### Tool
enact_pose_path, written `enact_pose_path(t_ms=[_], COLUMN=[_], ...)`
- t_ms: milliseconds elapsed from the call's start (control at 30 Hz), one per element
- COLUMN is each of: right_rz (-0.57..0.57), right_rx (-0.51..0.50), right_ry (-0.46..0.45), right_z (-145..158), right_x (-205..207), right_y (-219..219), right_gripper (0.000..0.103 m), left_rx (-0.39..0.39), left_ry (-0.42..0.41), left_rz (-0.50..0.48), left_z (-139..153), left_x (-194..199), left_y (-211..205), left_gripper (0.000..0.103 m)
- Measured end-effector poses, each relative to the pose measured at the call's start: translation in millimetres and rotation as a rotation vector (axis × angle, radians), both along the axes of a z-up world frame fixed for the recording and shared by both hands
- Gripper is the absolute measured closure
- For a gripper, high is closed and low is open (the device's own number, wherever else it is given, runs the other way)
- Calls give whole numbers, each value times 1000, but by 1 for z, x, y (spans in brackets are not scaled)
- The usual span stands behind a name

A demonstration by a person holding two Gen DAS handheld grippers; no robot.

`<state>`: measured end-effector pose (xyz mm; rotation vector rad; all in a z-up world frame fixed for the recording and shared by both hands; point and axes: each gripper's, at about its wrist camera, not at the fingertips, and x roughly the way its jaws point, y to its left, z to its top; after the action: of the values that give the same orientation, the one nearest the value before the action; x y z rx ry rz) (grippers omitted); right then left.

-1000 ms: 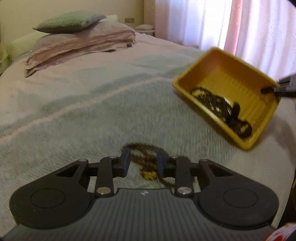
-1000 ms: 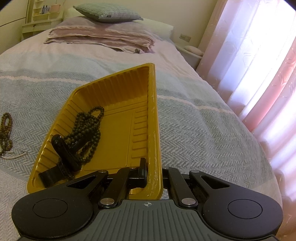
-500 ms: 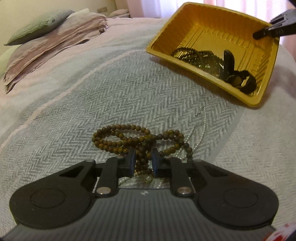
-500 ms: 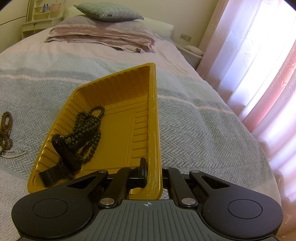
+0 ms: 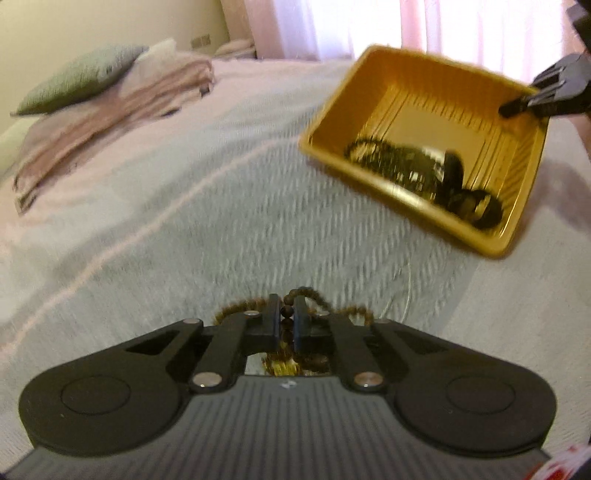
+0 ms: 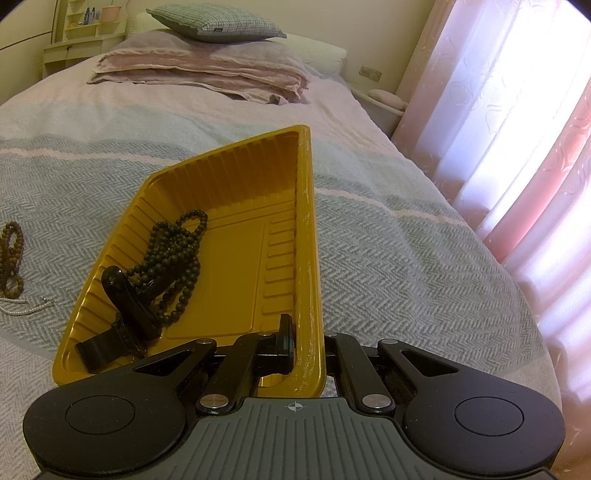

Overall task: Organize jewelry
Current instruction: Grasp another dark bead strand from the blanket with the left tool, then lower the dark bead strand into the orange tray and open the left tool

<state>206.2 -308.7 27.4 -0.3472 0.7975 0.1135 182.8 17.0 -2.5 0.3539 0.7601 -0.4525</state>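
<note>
The left tongs (image 5: pixel 289 318) pinch the brown wooden bead strand (image 5: pixel 300 293) on the bed's grey herringbone blanket (image 5: pixel 177 236); the yellow plastic tray (image 5: pixel 369 162), gripped at its rim by the right tongs (image 6: pixel 308 341), lies ahead and rightward.

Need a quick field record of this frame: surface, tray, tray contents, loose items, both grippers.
surface: bed with grey herringbone blanket
tray: yellow tray, tilted, one rim lifted off the blanket
tray contents: dark bead strand and black clip, gathered at the low side
loose items: brown bead strand; thin silver chain beside it on the blanket
left gripper: shut on brown bead strand
right gripper: shut on the yellow tray's rim
background: folded pink bedding, green pillow on top
</note>
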Motion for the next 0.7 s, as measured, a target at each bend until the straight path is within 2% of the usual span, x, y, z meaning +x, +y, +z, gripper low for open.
enact_pose_path(t_ms=[267, 533, 700], right_rz=[-2, -1, 1], right_rx=[3, 4, 7], right_ry=[0, 0, 3], right_z=[-1, -1, -1], right_x=[0, 1, 1], right_y=[0, 0, -1], right_gripper=[100, 100, 100], left_rx=[-59, -173, -218], left_ry=[-59, -85, -91], left_rz=[-77, -194, -250], left_z=[34, 55, 62], left_x=[1, 8, 13], left_y=[-31, -94, -131], left_gripper=[97, 97, 97])
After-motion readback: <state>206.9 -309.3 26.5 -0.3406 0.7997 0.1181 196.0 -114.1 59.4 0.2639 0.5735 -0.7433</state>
